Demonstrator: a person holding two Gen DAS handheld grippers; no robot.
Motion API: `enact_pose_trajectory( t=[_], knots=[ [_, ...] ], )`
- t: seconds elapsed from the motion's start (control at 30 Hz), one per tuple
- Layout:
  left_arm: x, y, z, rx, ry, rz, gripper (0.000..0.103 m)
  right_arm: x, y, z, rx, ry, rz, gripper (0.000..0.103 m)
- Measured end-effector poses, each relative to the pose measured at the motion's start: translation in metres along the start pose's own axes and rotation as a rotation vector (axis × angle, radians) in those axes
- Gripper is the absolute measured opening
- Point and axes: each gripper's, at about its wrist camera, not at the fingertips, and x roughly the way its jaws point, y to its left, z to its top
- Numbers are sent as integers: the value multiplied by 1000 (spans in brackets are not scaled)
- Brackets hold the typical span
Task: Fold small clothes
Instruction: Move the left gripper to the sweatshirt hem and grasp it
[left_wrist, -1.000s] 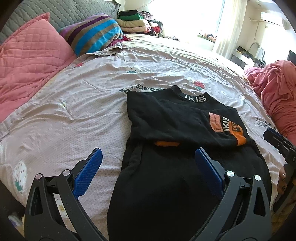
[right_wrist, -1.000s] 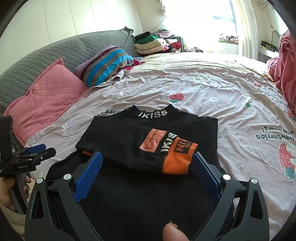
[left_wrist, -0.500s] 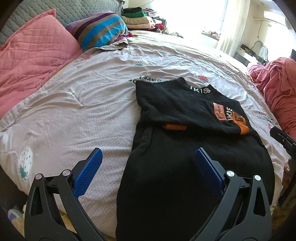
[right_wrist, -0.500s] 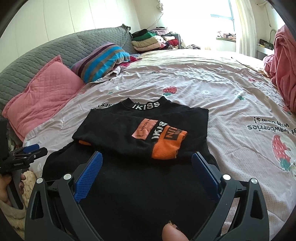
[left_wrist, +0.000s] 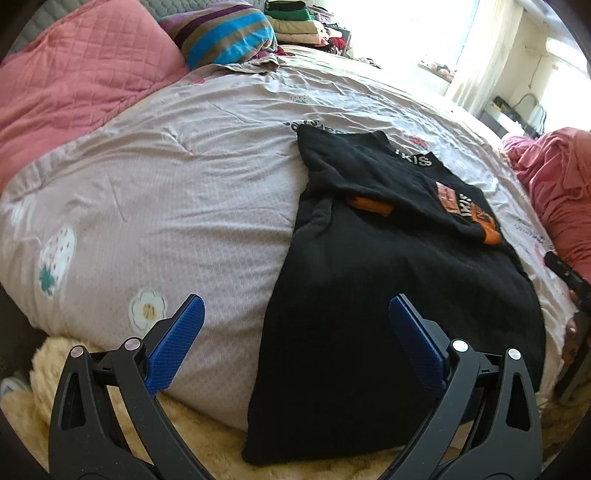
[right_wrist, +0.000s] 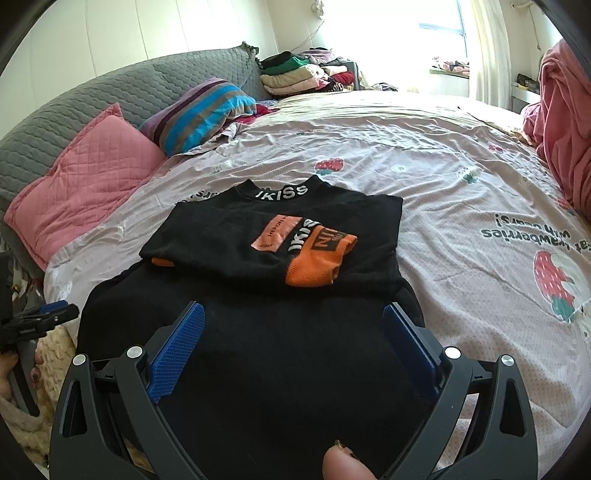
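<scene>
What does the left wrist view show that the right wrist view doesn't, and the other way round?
Only the left wrist view shows the black top's hem hanging over the bed edge onto a cream fluffy rug, and a white flower print on the bedspread. Only the right wrist view shows the grey quilted headboard in full, the big strawberry print and a fingertip at the bottom edge. Both show the top with sleeves folded in, the pink pillow, striped cushion, and both grippers, left and right, open.

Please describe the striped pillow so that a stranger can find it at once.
Look at the grey quilted headboard at the bed's far end. Two cushions lean there: the striped pillow sits beside the pink quilted pillow. Only it has blue, purple and tan bands.
</scene>
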Motion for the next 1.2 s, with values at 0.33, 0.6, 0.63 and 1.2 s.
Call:
enact_pose_trajectory(
  t=[0.33, 0.6, 0.63, 1.2],
  knots=[
    [-5, 7, -22, -43, 23, -60, 94, -6, -2, -4, 0, -1, 10, 96],
    [-2, 14, -40, -66, 72, -102, 82, -8, -6, -9, 1, 11, 4, 96],
    [-2, 13, -41, -65, 74, -109, 79, -8, -6, -10, 0, 12, 4, 96],
    [12, 14, -62, -67, 154, -158, 65, -12, -17, -29, -18, 61, -16, 96]
  ],
)
